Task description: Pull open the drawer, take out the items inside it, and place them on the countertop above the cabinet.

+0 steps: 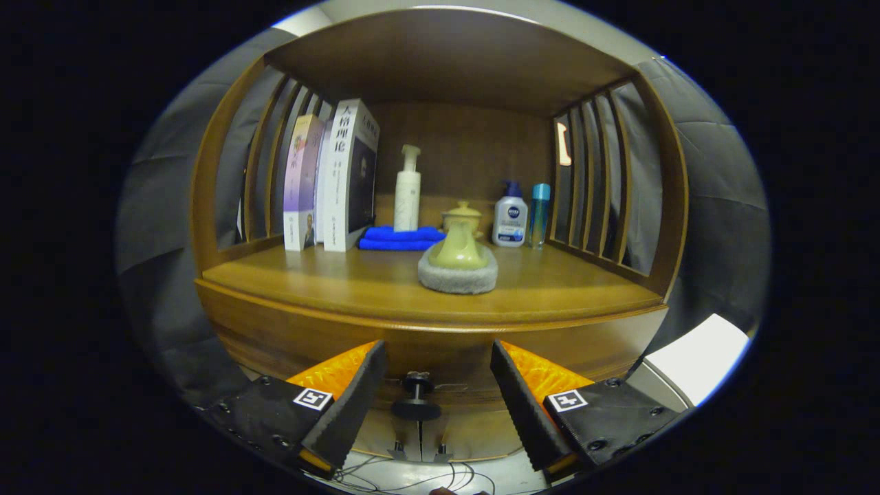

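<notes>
Jaws stand wide apart, holding nothing; the gripper [436, 385] faces the closed drawer [440, 350], its knob [416, 397] between the fingers. Countertop [344, 282] above has bare room near its front edge; a scrubber [458, 265] sits farther back.

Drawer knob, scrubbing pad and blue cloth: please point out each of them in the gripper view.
drawer knob [416, 407]: gripper view, on its round front disc, between the open fingers.
scrubbing pad [457, 276]: gripper view, on its grey side.
blue cloth [399, 239]: gripper view, on its folded front edge.
</notes>
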`<move>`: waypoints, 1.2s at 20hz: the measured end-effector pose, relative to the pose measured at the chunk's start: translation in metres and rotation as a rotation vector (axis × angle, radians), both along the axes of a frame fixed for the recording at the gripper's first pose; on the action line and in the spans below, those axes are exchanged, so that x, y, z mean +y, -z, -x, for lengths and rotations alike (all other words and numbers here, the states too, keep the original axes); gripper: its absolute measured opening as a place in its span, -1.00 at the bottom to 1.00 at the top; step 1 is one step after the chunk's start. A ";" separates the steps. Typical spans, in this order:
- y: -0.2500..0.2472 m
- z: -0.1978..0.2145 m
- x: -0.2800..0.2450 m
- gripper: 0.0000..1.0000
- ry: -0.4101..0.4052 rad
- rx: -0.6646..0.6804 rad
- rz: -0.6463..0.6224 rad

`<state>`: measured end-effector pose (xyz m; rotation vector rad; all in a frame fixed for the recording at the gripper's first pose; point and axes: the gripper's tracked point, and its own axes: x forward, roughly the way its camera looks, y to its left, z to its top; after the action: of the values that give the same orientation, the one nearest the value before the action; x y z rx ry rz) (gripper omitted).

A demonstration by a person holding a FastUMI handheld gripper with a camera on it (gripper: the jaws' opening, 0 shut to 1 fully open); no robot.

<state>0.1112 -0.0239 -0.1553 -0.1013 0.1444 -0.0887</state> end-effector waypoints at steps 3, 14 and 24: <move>-0.029 0.024 -0.004 0.95 -0.009 -0.037 -0.012; -0.173 0.138 0.010 0.93 -0.105 -0.236 -0.100; -0.239 0.191 0.040 0.95 -0.180 -0.340 -0.148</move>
<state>-0.0795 0.0158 0.0836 0.0497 -0.1981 0.0845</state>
